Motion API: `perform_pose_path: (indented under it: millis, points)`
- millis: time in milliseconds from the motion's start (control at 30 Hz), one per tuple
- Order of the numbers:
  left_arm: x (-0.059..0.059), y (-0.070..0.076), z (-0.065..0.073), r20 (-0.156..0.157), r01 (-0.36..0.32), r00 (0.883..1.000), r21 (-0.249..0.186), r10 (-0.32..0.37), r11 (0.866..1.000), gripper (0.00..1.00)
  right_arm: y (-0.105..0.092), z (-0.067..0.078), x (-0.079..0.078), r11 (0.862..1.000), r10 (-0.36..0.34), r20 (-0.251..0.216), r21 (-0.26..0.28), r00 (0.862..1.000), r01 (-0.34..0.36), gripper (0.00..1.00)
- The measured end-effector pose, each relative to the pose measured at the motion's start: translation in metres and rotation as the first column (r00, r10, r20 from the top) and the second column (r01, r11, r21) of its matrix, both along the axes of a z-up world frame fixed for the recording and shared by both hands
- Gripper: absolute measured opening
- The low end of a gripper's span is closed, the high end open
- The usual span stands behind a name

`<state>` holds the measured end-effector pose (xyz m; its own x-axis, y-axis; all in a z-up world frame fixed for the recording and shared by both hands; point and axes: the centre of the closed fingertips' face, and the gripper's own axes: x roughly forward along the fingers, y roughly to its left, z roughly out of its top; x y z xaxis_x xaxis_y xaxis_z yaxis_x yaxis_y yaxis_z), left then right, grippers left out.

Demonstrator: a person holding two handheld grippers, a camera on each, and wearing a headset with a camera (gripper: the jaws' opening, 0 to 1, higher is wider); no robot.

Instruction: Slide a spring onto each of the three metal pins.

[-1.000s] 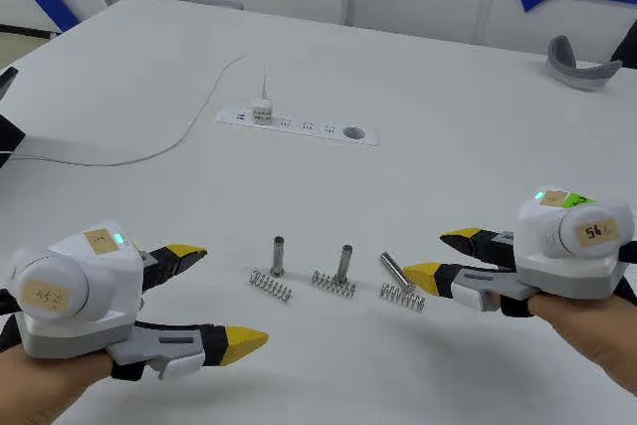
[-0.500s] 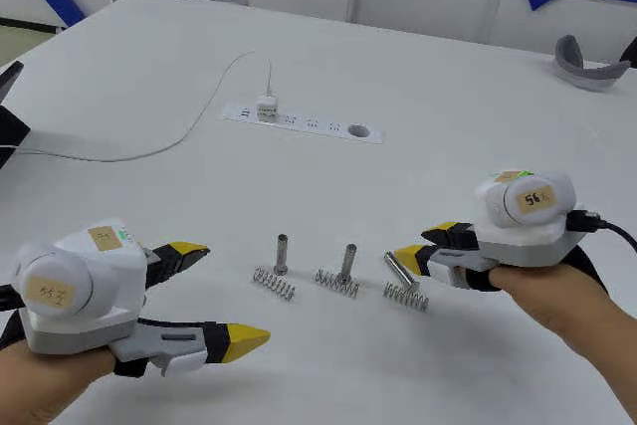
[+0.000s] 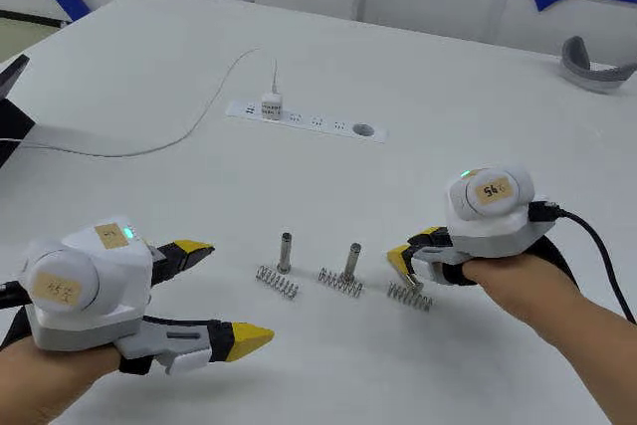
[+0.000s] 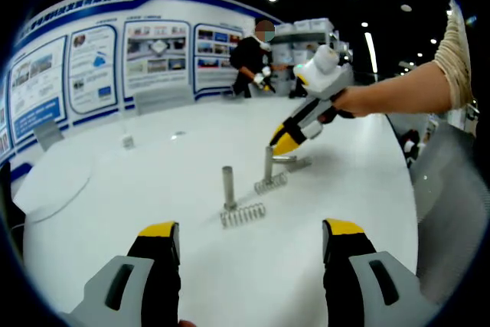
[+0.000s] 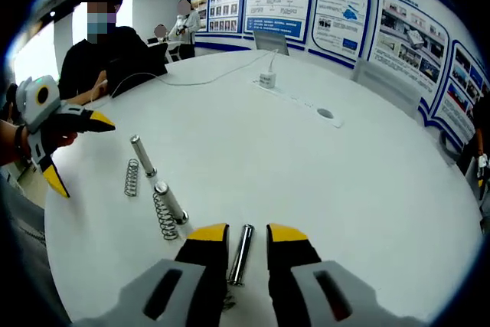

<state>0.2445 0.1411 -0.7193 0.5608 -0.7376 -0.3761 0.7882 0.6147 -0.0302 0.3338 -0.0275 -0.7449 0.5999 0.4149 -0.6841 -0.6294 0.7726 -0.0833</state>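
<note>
Two metal pins (image 3: 286, 251) (image 3: 352, 261) stand upright on the white table, each with a spring (image 3: 276, 282) (image 3: 340, 283) lying in front of it. A third spring (image 3: 409, 297) lies to their right. The third pin (image 5: 242, 253) lies flat between the jaws of my right gripper (image 5: 247, 237), which stand narrowly apart on either side of it, with slim gaps showing. That right gripper (image 3: 412, 251) hovers low over the right spring. At the front left my left gripper (image 3: 221, 293) is wide open and holds nothing; its tips (image 4: 251, 230) point at the left pin (image 4: 228, 188).
A white power strip (image 3: 304, 121) with a plug (image 3: 271, 105) and a thin cable (image 3: 169, 151) lies across the far middle of the table. A grey curved object (image 3: 597, 59) rests at the back right. People (image 5: 115, 47) sit beyond the table's far side.
My right gripper has moved left and down to the lying pin, and its jaws have narrowed around it. The left gripper has stayed roughly in place, still open.
</note>
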Motion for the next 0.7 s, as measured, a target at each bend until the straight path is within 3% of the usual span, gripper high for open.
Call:
perform_pose_path:
  millis: [400,700]
  points:
    - [0.002,0.005,-0.003,-0.004,-0.004,1.000,0.002,0.004,1.000,0.77,-0.001,-0.016,0.003,0.999,-0.015,-0.058,-0.033,0.998,0.013,0.17]
    - [0.002,0.004,-0.007,-0.008,-0.005,1.000,-0.005,0.005,1.000,0.77,-0.001,-0.019,0.005,0.999,-0.029,-0.080,-0.031,0.996,0.026,0.14]
